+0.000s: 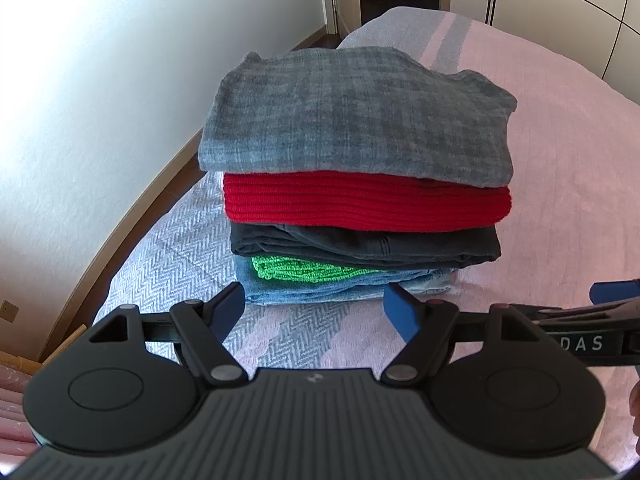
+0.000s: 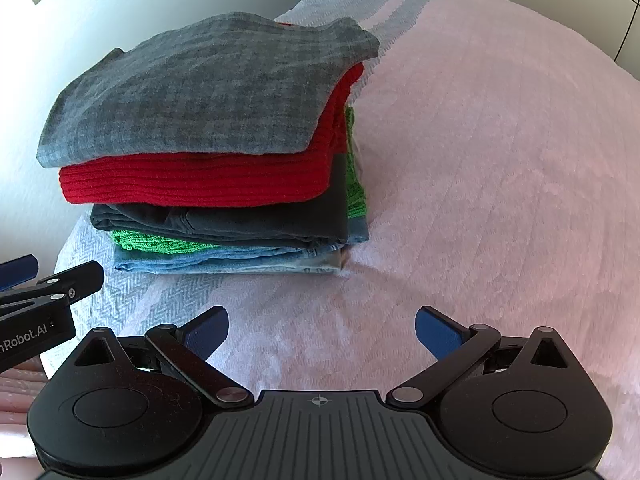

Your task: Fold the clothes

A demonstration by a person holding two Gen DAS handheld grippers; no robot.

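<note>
— Where are we standing in the fold?

— I'm judging the folding as done or nearly so: five garments are sitting in one stack [image 1: 360,184] on the bed [image 2: 500,160], near its left edge by the wall. The grey top [image 1: 352,116] is lying uppermost, then the red knit [image 1: 360,204], dark trousers [image 1: 360,244], green knit [image 1: 304,270] and pale jeans [image 1: 344,286].

— And your hands?

— I'm holding the left hand-held gripper [image 1: 314,306] spread wide and empty just short of the stack, and the right hand-held gripper [image 2: 322,330] likewise spread over bare bedspread.

— Orientation?

— The stack's long axis is running across my view, folded edges facing me. Next I'm probably squaring the skewed grey top, or fetching another garment; none is showing.
</note>
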